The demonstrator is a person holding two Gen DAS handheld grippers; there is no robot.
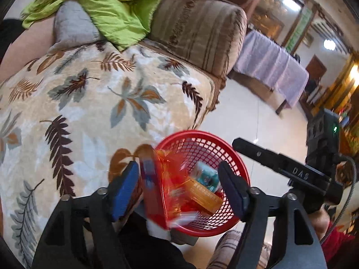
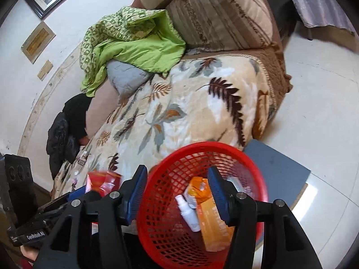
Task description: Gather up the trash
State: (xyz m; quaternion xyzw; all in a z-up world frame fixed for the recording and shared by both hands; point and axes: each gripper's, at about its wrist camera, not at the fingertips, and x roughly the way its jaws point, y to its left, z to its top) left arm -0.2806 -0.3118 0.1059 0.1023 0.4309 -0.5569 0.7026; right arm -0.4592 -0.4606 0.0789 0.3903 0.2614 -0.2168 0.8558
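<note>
A red mesh basket [image 1: 224, 150] [image 2: 202, 145] stands against the sofa's front edge. In it lie an orange box [image 1: 204, 195] [image 2: 213, 226], a white spray bottle [image 2: 188, 213], an orange packet [image 2: 199, 188] and a teal-and-white packet [image 1: 206, 174]. My left gripper [image 1: 179, 190] hangs open over the basket's near rim. A blurred red and orange wrapper [image 1: 161, 186] [image 2: 103, 181] sits between its blue pads, close to the left one, with neither pad pressing on it. Directly above the basket, my right gripper [image 2: 178, 195] is open with nothing between its pads.
A leaf-patterned blanket [image 1: 89, 100] covers the sofa seat, with a green quilt [image 2: 139, 49], a grey cushion [image 2: 125, 78] and a black jacket [image 2: 67, 130] behind. The basket rests on a grey board [image 2: 280, 174] on the pale tiled floor [image 2: 314, 112].
</note>
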